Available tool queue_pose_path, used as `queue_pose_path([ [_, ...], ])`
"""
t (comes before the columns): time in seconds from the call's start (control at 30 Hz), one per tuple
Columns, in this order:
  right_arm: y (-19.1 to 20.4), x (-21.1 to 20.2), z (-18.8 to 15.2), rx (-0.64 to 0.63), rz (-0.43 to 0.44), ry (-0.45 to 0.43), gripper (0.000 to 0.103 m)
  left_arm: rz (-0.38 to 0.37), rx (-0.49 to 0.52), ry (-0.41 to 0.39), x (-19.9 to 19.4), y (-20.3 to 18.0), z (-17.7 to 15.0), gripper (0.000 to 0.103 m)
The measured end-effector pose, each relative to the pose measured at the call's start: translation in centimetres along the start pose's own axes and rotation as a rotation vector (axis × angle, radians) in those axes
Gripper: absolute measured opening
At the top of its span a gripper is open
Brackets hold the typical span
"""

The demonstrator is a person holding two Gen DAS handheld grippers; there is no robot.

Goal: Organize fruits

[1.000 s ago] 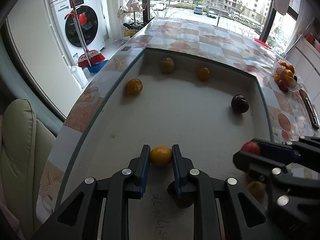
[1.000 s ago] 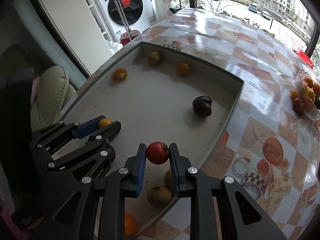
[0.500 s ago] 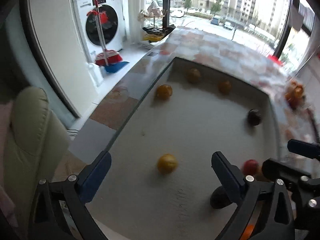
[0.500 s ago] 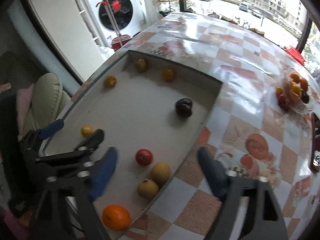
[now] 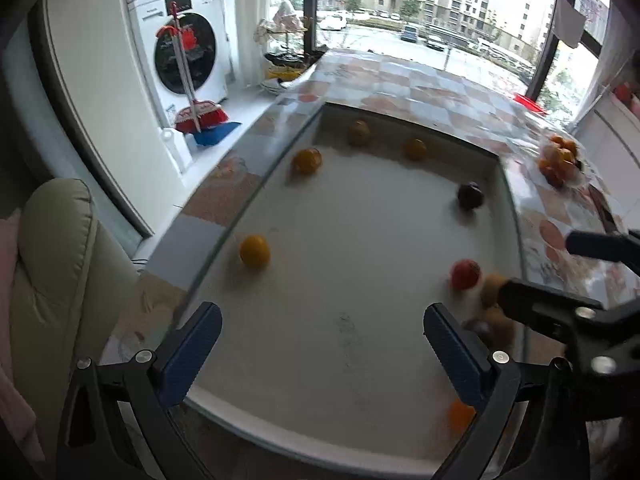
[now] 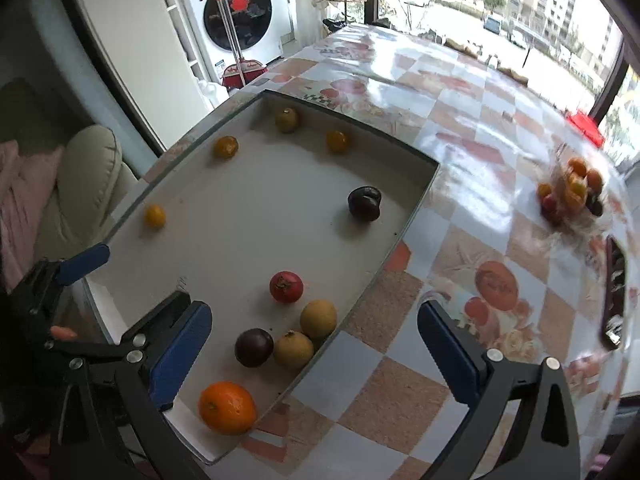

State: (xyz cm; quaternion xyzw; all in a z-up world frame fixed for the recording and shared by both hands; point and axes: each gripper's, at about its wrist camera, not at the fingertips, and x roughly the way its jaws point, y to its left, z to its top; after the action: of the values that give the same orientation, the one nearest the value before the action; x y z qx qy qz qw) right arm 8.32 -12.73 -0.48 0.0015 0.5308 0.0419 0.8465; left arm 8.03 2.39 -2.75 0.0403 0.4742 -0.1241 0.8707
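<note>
A shallow white tray (image 5: 360,360) (image 6: 248,208) on the patterned table holds scattered fruits. A yellow fruit (image 5: 254,250) (image 6: 154,216) lies near its left wall and a red fruit (image 5: 465,274) (image 6: 285,286) near its right wall. My left gripper (image 5: 320,320) (image 6: 140,276) hangs open above the tray's near end, holding nothing. My right gripper (image 6: 316,346) (image 5: 538,267) hovers over the tray's right corner, its jaws opening wide with nothing pressed between the pads. Below it lie two tan fruits (image 6: 318,318), a dark purple fruit (image 6: 253,347) and an orange (image 6: 227,407).
A dark plum (image 6: 364,203) sits by the tray's right wall, and three orange-brown fruits (image 6: 286,119) lie along the far end. A clear bag of fruits (image 6: 572,192) rests on the table at right. A cream chair (image 5: 52,280) stands left of the table.
Both grippers have opened and drawn back upward. The left let go of the yellow fruit and the right let go of the red fruit; both fruits now lie on the tray.
</note>
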Motion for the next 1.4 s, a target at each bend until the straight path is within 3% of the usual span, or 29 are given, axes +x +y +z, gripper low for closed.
queue_pose_path([
  [0.43,2.0,-1.1,-1.5,-0.101,-0.044,-0.001,0.103,0.086,0.063,0.016,-0.7,-0.7,-2.5,0.101],
  [1.4,2.5,-1.7,-2.8,-0.116,-0.077,0.005,0.103,0.098,0.083,-0.005,-1.8,-0.9,-3.1,0.101],
])
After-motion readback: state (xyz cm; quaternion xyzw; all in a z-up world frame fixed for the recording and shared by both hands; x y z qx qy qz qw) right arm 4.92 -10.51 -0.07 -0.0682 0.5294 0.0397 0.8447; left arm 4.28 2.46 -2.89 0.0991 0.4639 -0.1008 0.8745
